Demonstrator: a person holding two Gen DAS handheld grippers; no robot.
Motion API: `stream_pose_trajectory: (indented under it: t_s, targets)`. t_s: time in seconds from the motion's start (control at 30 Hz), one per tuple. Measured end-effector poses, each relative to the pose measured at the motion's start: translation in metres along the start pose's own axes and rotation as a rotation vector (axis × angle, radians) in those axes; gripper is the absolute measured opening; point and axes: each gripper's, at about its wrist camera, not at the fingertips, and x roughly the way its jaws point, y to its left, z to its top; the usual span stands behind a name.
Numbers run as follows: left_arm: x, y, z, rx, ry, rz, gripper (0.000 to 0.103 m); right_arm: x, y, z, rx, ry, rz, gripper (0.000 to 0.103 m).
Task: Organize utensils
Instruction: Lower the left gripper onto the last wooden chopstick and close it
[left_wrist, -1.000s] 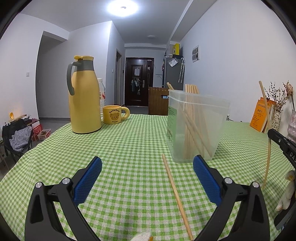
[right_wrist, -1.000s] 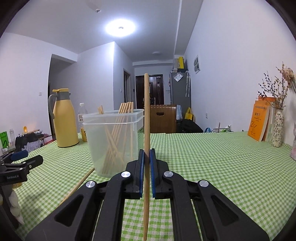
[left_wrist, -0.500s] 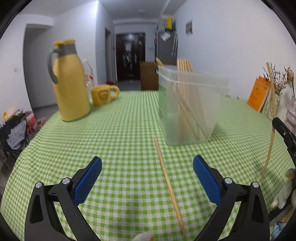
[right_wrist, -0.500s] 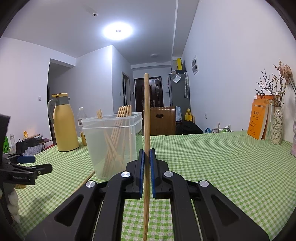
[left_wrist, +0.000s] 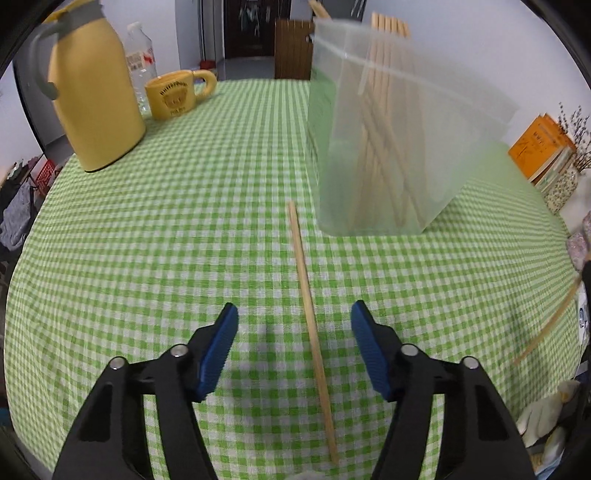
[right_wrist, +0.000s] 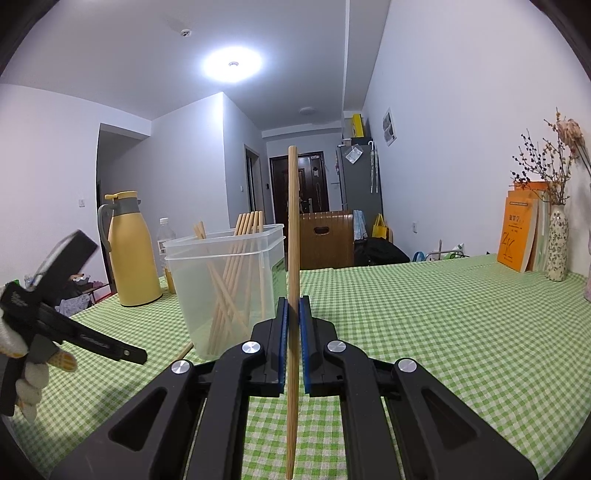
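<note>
- The left gripper (left_wrist: 294, 323) is pointing down, its jaws spread and just now narrowing around a loose chopstick (left_wrist: 309, 306) lying at lower centre, not touching it.
- Only the right wrist view is showing the right gripper (right_wrist: 294, 325) pinching an upright chopstick (right_wrist: 293, 229).
- Farther back, a plastic tub (left_wrist: 391, 155) is holding more chopsticks.

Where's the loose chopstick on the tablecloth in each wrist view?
Left wrist: loose chopstick lies lengthwise at centre, between the pads of the left gripper, untouched, its far tip near the clear container.
Right wrist: only a short end shows, lower left of the same container.
Shared landmark: yellow thermos.
</note>
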Motion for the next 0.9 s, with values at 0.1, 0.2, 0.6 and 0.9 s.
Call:
stream_pose_trajectory:
  t_s: [0.1, 0.2, 0.6, 0.9]
  targets:
    - [0.013, -0.001, 0.006, -0.012, 0.047, 0.013, 0.050, 0.000, 0.001, 0.000, 0.002, 0.001, 0.006, 0.006]
    - [0.027, -0.002, 0.010, -0.026, 0.106, 0.010, 0.040, 0.000, 0.001, 0.000, 0.002, 0.001, 0.012, 0.006]
    - [0.054, -0.015, 0.012, -0.007, 0.199, 0.029, 0.011, 0.002, -0.005, 0.000, 0.023, 0.008, 0.034, 0.007]
    - [0.064, -0.029, 0.015, 0.017, 0.224, 0.060, 0.007, 0.000, -0.006, 0.000, 0.023, 0.001, 0.042, 0.007]
